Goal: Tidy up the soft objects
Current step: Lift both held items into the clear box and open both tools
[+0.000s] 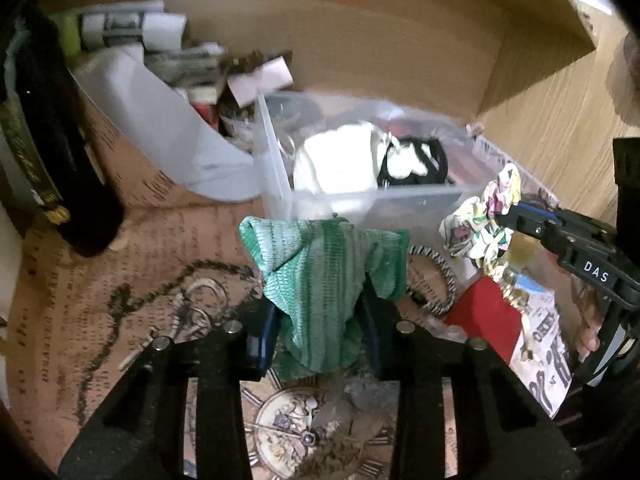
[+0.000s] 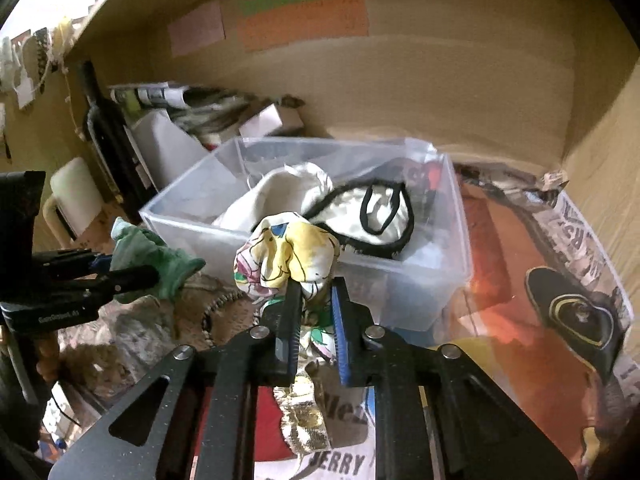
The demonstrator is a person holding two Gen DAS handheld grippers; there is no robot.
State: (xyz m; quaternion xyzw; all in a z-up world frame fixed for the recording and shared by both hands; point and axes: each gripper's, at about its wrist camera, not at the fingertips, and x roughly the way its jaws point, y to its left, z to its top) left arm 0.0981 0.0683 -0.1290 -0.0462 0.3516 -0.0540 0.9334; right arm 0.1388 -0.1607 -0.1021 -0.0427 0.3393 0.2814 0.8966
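My left gripper [image 1: 320, 312] is shut on a green knitted cloth [image 1: 320, 268], held above the patterned table in front of a clear plastic bin [image 1: 400, 196]. My right gripper [image 2: 314, 292] is shut on a crumpled floral fabric [image 2: 284, 256], held just before the bin's near wall [image 2: 400, 280]. The bin holds a white cloth [image 2: 280, 192] and a white eye mask with black trim [image 2: 376, 216]. In the left wrist view the right gripper [image 1: 508, 216] with the floral fabric [image 1: 484, 220] is at the right. In the right wrist view the left gripper [image 2: 156, 276] with the green cloth [image 2: 156, 260] is at the left.
A striped hair tie [image 1: 440, 284] and a red block [image 1: 488, 320] lie on the table below the floral fabric. A dark bottle [image 2: 108, 136] and a box of papers [image 1: 160, 80] stand left of the bin. Cardboard walls [image 2: 400, 80] close the back and right.
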